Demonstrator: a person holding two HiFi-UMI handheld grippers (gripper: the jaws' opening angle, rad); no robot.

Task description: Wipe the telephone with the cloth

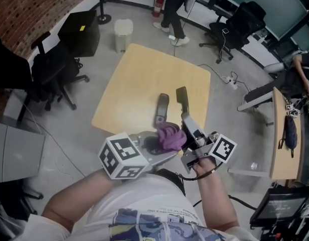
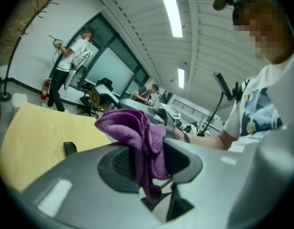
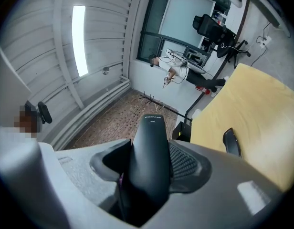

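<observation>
My right gripper (image 1: 190, 130) is shut on a black telephone handset (image 1: 182, 99), which sticks out past the jaws over the yellow table (image 1: 139, 79). In the right gripper view the handset (image 3: 149, 151) fills the gap between the jaws of this gripper (image 3: 149, 173). My left gripper (image 1: 164, 145) is shut on a bunched purple cloth (image 1: 169, 136), held right beside the handset's lower end. The cloth (image 2: 137, 137) hangs folded between the jaws of the left gripper (image 2: 147, 163). A second black telephone part (image 1: 162, 109) lies on the table.
Black office chairs (image 1: 54, 69) stand at the left and another (image 1: 240, 24) at the far right. A black cabinet (image 1: 82, 31) and a white bin (image 1: 123, 34) sit beyond the table. A person (image 1: 174, 9) stands at the far side. A wooden desk (image 1: 282, 139) is at the right.
</observation>
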